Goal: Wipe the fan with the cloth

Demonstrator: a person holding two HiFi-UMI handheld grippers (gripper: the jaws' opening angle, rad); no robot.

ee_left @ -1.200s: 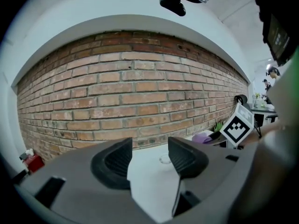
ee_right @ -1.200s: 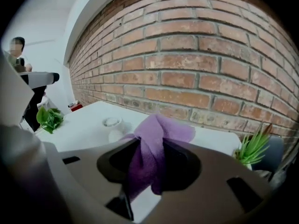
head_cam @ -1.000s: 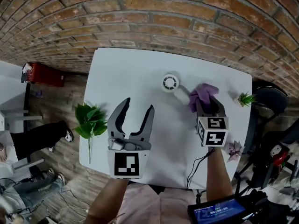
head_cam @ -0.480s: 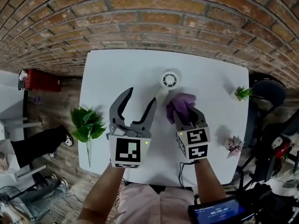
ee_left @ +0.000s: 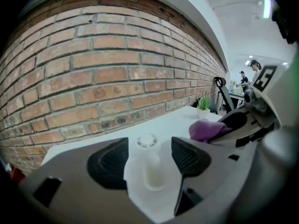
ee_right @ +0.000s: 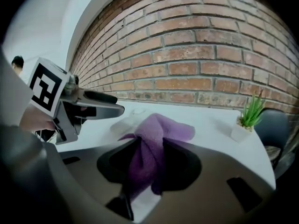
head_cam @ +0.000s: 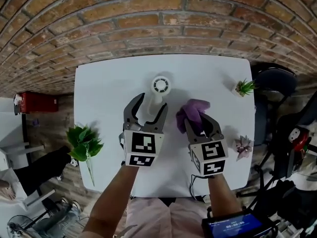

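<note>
The left gripper (head_cam: 151, 102) and the right gripper (head_cam: 196, 119) each have grey, curved jaws with black ribbed pads (ee_left: 188, 157) and a white cube (head_cam: 143, 148) printed with black square markers. A thin black cable (head_cam: 191, 185) trails from the right one. The person wears a pale pink top (head_cam: 148, 219).

Bare white tabletop (head_cam: 101, 90) lies open left of the small white plastic fan (head_cam: 160, 86) — a bunched purple cloth (head_cam: 192, 112) crowds its right side.

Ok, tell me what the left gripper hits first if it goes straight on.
Most likely the white fan: its handle lies, untouched, between the jaws of the left gripper, which have just been opening. Depth is unclear.
</note>
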